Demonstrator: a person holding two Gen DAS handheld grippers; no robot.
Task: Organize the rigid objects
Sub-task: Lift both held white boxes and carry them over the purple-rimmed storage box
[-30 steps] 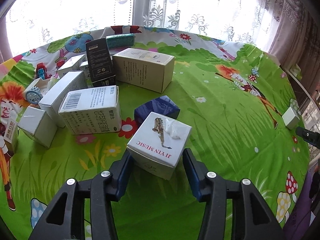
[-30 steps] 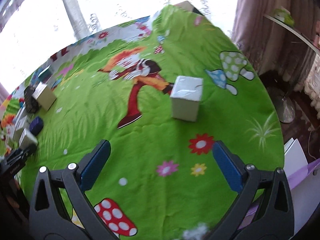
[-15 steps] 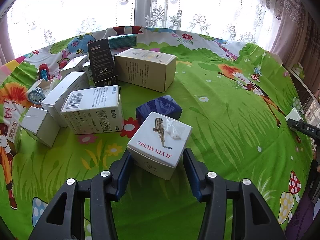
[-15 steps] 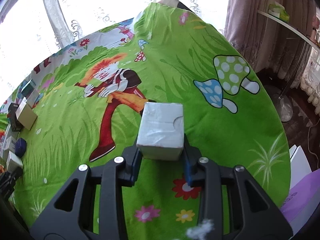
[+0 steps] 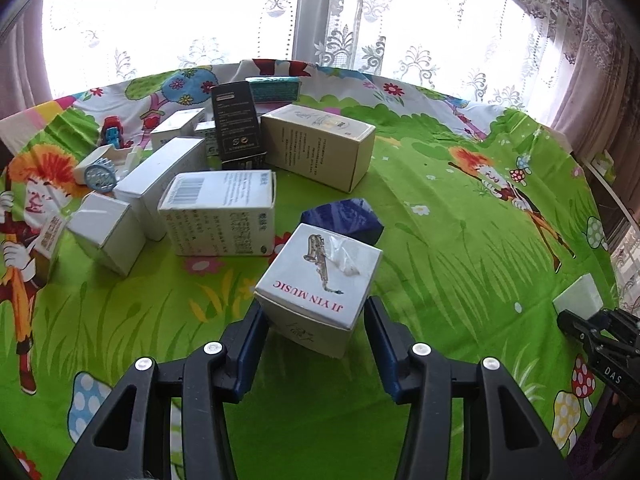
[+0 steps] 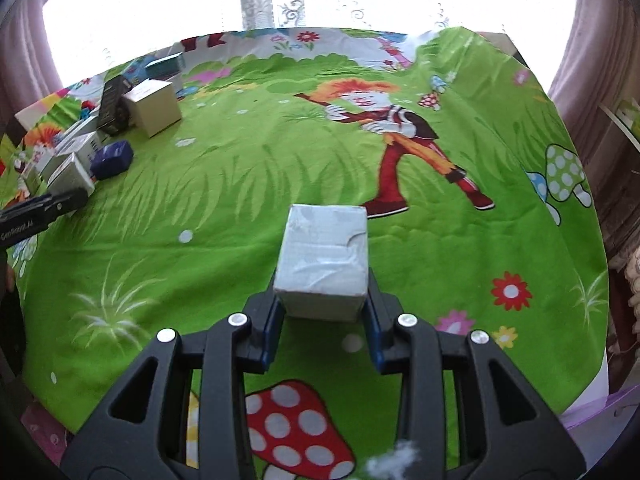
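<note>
Item one: my left gripper (image 5: 314,322), blue pads set against both sides of a white box printed "JI YIN MUSIC" (image 5: 320,280), pinching it; the box sits tilted between the fingers with its far corner just beside a dark blue box (image 5: 344,220) on the green cartoon tablecloth (image 5: 440,240). Item two: my right gripper (image 6: 322,316), pads pressed onto the two flanks of a plain white box (image 6: 324,264), which stands squarely between the fingers with its taped top facing the camera; whether its base rests on the cloth I cannot tell. In the left wrist view this same box shows at the far right edge, well apart from everything else. Item three: the gathered stock at the cloth's far left corner, comprising a barcode box (image 5: 220,212), a long cream carton (image 5: 320,146), an upright black box (image 5: 236,124), a teal box (image 5: 274,88) behind, and several small white boxes (image 5: 106,230) packed close together. Lace curtains (image 5: 340,20) behind the table.
</note>
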